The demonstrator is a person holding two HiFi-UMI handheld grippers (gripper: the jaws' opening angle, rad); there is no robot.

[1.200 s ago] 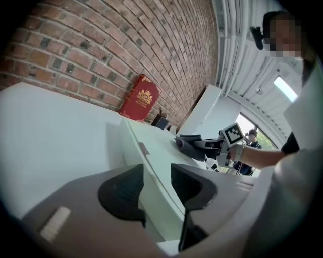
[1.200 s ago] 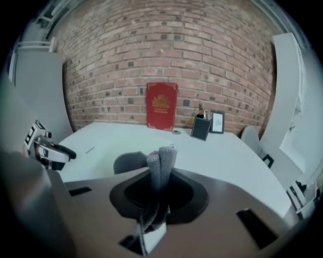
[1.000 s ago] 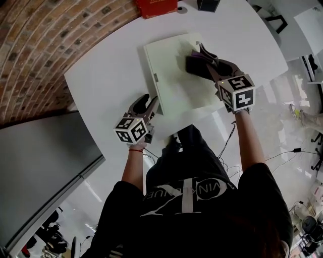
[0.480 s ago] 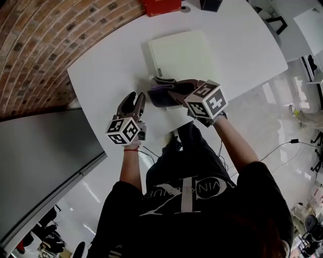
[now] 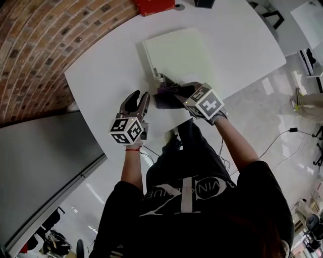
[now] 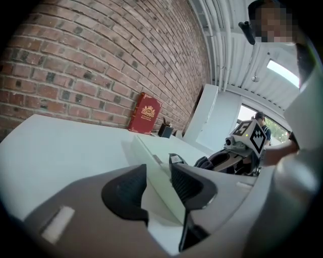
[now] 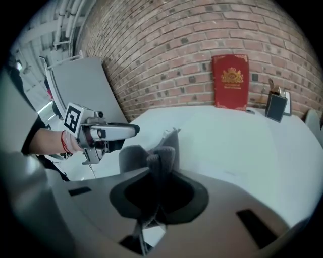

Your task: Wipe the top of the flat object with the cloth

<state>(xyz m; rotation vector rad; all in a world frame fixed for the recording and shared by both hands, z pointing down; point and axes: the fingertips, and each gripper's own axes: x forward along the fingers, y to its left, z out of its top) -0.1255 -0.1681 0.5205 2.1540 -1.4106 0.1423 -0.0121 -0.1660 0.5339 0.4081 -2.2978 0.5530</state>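
Within the last second the right hand-held gripper [image 5: 174,90] had dragged the dark grey cloth [image 5: 162,100] from the far right part of the pale flat slab [image 5: 181,53] diagonally across its top. It ended at the near left corner, just left of the frame's centre. Its jaws were pressed together on a bunched fold of the cloth, which stood up between them in the right gripper view. The rest of the cloth trailed at the corner and seemed to lap over the edge onto the white desk [image 5: 101,75]. The left hand-held gripper [image 5: 137,98], which a second before had sat against the slab's near left corner, had drawn away to the left. It hovered beside the slab without touching it. Its jaws were spread wide, though they had just closed a little, and nothing was caught between them. The slab lay flat in the upper middle of the frame, below the red book [image 5: 154,6]. One full stroke looked finished, so much of the top was probably wiped. With nothing steadying the slab, a further pass risked sliding it.
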